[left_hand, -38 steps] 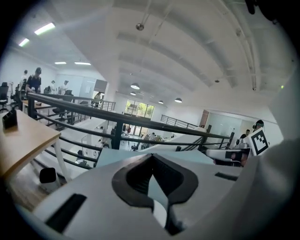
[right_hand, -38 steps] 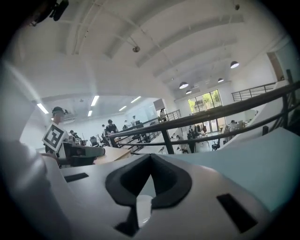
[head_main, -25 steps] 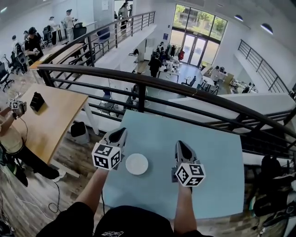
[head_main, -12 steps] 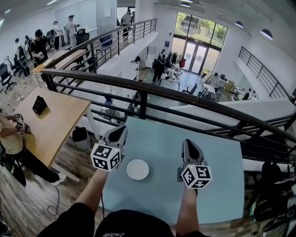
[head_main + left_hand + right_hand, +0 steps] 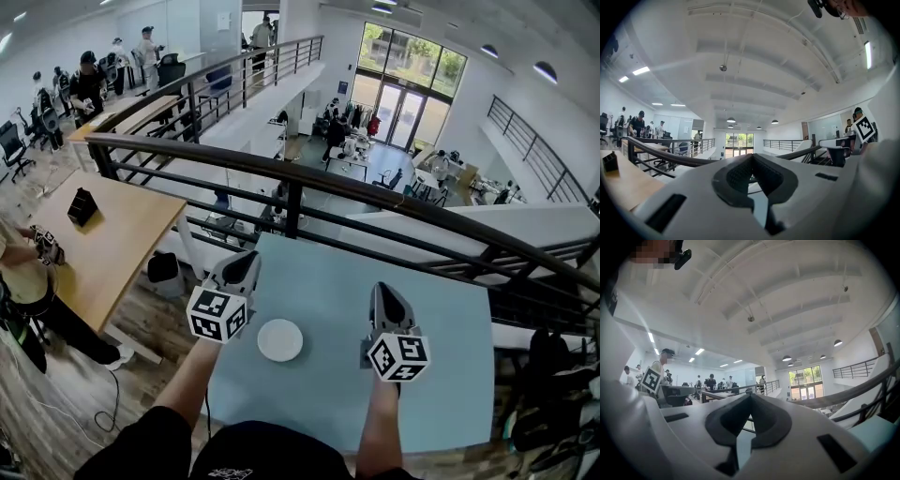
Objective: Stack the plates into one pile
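You are holding the left gripper and right gripper over the desk, both jaws closed on nothing, white plate lying between them toward the desk's left edge

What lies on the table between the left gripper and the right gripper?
In the head view, a white plate lies between the left gripper and the right gripper, nearer the left; the rest of the blue table there is bare.

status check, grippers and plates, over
Left gripper shut, empty. Right gripper shut, empty. One white plate showing on blue table, between them. Nothing in the way.
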{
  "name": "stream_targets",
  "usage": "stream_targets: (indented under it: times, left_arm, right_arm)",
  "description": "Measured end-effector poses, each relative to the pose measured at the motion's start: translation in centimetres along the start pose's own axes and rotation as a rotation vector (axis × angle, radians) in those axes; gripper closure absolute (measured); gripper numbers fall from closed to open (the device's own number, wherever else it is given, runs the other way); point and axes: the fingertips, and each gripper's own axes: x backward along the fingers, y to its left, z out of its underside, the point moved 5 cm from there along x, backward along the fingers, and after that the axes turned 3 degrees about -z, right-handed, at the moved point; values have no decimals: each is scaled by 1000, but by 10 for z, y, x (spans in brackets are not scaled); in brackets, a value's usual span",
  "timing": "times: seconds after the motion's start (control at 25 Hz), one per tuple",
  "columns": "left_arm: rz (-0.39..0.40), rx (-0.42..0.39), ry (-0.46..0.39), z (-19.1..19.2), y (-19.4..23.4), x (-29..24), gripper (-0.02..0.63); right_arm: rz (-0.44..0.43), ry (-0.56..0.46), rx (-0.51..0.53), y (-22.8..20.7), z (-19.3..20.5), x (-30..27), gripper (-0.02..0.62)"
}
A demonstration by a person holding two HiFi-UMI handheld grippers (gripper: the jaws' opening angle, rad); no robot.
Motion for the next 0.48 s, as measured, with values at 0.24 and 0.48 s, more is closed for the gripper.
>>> stream_targets:
  times: [0.24,0.48]
  left_arm:
    - [4,-13,-2,0,4,3,597]
    - [9,-22,1,-4,-3,7,597]
  right_arm:
    - [-7,4,6,9,3,-3,589]
    - [-7,14,13,10,0,2,589]
